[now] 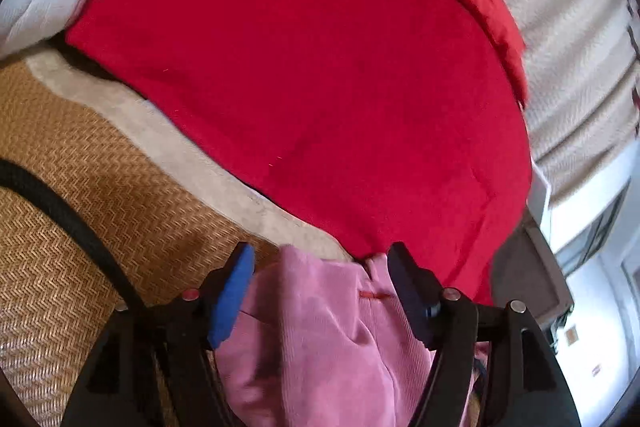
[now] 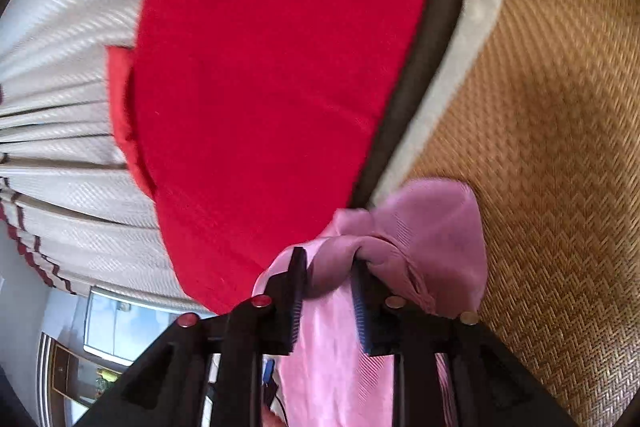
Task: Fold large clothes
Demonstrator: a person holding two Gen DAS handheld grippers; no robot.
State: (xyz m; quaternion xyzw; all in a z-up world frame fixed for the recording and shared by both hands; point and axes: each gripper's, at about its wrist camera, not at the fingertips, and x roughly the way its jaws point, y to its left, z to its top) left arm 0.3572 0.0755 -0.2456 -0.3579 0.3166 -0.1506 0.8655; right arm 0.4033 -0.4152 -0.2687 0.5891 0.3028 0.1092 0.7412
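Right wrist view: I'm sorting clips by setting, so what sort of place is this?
Probably a bedroom at home: a woven mat on what looks like a bed, pleated curtains over a window, and a red garment spread out.
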